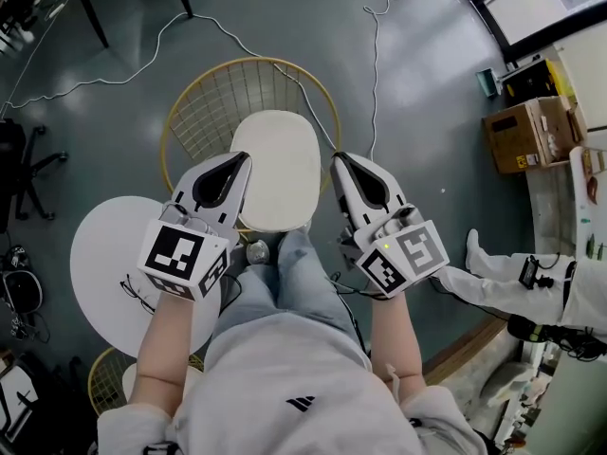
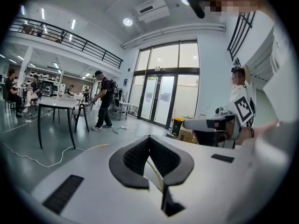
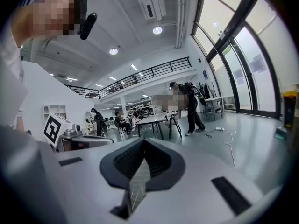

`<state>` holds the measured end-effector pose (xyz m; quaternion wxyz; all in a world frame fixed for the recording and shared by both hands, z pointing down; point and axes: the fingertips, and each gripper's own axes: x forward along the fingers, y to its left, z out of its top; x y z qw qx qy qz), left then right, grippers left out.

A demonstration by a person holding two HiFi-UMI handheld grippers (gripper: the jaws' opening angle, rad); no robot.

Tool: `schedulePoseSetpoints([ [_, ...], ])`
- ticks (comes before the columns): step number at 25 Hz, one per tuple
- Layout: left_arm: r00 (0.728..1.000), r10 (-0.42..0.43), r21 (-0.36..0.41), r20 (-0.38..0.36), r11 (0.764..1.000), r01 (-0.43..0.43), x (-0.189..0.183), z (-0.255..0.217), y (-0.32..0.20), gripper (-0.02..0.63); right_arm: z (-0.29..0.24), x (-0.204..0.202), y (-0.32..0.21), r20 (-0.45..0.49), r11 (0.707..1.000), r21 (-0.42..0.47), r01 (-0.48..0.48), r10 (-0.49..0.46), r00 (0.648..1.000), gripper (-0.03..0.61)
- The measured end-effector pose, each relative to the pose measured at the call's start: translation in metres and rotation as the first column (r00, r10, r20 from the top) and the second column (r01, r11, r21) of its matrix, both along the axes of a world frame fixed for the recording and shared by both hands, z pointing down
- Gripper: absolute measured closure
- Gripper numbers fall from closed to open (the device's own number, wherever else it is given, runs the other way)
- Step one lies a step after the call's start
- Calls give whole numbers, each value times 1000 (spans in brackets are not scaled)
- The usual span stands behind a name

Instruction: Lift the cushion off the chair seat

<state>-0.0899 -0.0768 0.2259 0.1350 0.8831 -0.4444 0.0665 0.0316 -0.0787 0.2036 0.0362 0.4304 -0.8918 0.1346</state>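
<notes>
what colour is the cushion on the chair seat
Plain off-white cushion, lying on the gold wire chair; the head view shows it best.

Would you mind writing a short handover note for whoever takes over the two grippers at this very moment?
Left gripper: shut, empty, at the cushion's left edge.
Right gripper: shut, empty, at its right edge.
Whether either touches the cushion can't be told.
Cushion: white, lying on the seat of the gold wire chair.
Done: grippers brought to either side of the cushion; nothing gripped or lifted.
Left: open the jaws, grip the cushion, and lift it off the seat.
</notes>
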Motion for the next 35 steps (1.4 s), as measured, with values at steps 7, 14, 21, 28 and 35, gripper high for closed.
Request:
schedulePoseSetpoints([
  [7, 1000, -20, -52, 9, 998, 21, 9, 24, -19, 603, 26, 10, -25, -10, 999, -53, 6, -6, 1000, 569],
  [14, 999, -42, -123, 12, 991, 43, 17, 60, -37, 601, 65, 24, -50, -26, 992, -124, -3, -1, 1000, 568],
  [21, 997, -75, -192, 9, 978, 76, 17, 99, -50, 603, 113, 30, -62, -33, 979, -203, -9, 2, 999, 568],
  [28, 996, -88, -250, 20, 964, 91, 17, 145, -55, 601, 162, 34, -69, -47, 964, -267, -9, -4, 999, 568],
  [35, 997, -75, -319, 23, 945, 78, 18, 191, -43, 601, 212, 28, -57, -62, 943, -333, -13, -9, 998, 568],
])
